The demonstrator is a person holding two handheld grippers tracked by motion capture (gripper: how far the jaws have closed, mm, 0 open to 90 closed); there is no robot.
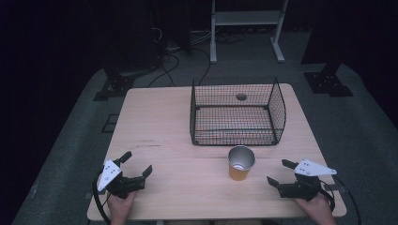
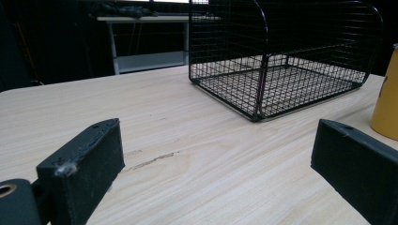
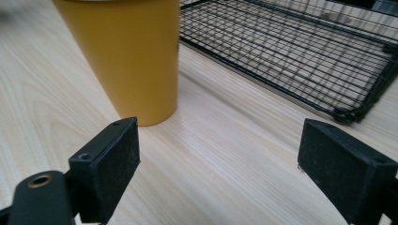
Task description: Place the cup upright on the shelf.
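Down at the near edge of the wooden table point(image 1: 155, 122), the left gripper point(image 1: 137, 163) sits with its jaws spread wide and nothing between them, and over on the other side the right gripper point(image 1: 278, 172) is just as released, also gripping nothing. Just past them, an orange cup point(image 1: 241, 163) stands upright between the two, nearer the right one. Right behind it, the black wire basket point(image 1: 238, 112) rests mid-table, apart from the cup.
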